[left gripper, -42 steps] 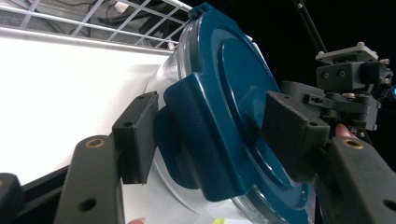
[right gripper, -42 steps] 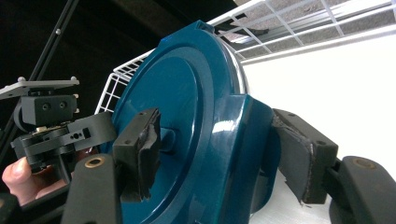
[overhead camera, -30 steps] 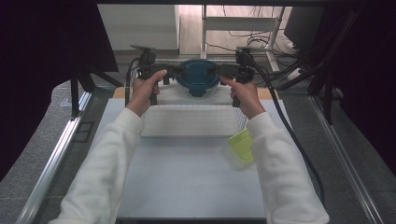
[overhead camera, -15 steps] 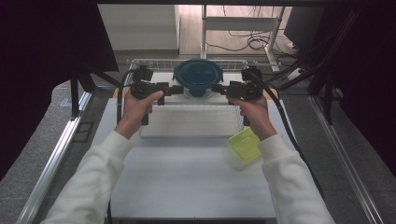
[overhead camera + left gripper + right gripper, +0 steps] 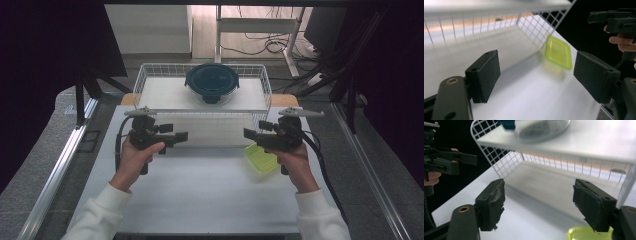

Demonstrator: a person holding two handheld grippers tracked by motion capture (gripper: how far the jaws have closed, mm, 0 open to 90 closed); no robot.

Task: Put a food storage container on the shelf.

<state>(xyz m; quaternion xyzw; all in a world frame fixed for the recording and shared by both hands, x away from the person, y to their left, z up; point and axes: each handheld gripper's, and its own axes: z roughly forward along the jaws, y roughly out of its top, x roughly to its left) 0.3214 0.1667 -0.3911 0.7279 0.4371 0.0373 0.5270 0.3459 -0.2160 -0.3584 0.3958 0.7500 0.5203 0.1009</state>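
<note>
A round glass container with a dark blue lid (image 5: pixel 212 82) stands on top of a white wire rack (image 5: pixel 150 75). On the white table by the rack's right front corner lies a yellow-green plastic lid (image 5: pixel 260 159) (image 5: pixel 557 51). My left gripper (image 5: pixel 175 132) (image 5: pixel 536 72) hovers in front of the rack at the left, pointing right, open and empty. Facing it from the right, just above the green lid, my right gripper (image 5: pixel 256 131) (image 5: pixel 539 202) is open too. Its jaws have just been closing a little with nothing between them.
The white table top (image 5: pixel 200 195) stretches between the rack and the person's sleeves. Metal rails (image 5: pixel 60 170) run along both table sides. Cables trail from each gripper. A wooden board edge (image 5: pixel 285 100) shows behind the rack.
Both hands have drawn back from the container on the rack toward the person and sunk lower. The container stays on the rack, let go.
</note>
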